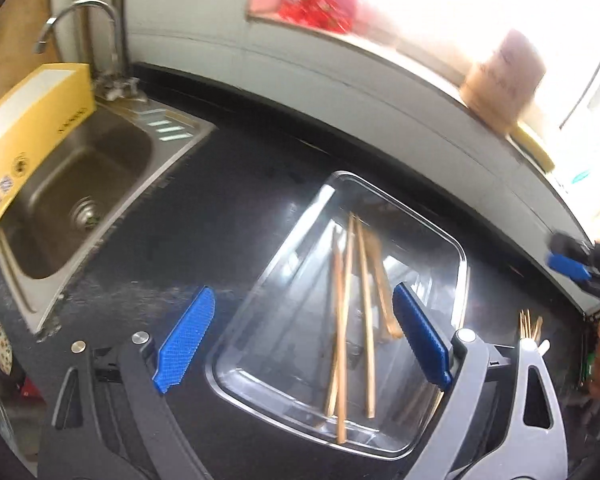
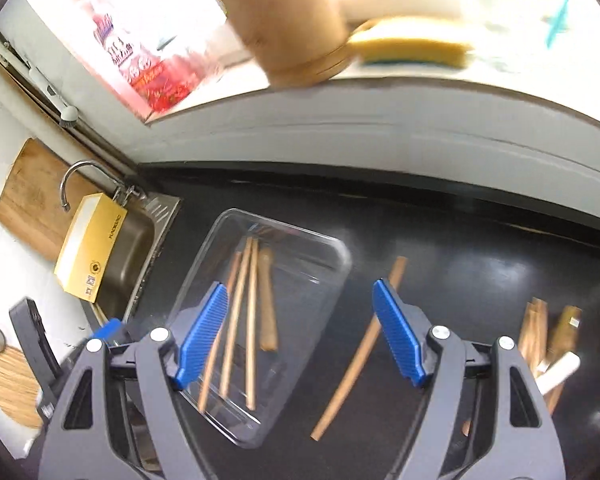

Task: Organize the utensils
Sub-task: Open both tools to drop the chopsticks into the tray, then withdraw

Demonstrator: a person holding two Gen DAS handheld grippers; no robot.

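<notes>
Both tongs are hanging spread and empty above the black counter (image 2: 460, 264). The left tongs (image 1: 300, 336) are framing the clear tray (image 1: 456, 264) at lower centre, where the wooden chopsticks (image 1: 344, 320) are lying. In the right view, the right tongs (image 2: 300, 332) are hovering between that tray (image 2: 332, 252) and a loose wooden stick (image 2: 352, 364) on the counter, with more utensils (image 2: 540, 336) lying at lower right.

clear tray (image 2: 332, 252) — four wooden chopsticks (image 2: 252, 320) inside; one chopstick (image 2: 356, 360) loose on counter beside it

Left gripper (image 1: 302, 340) and right gripper (image 2: 300, 334) both spread, seemingly empty.
</notes>
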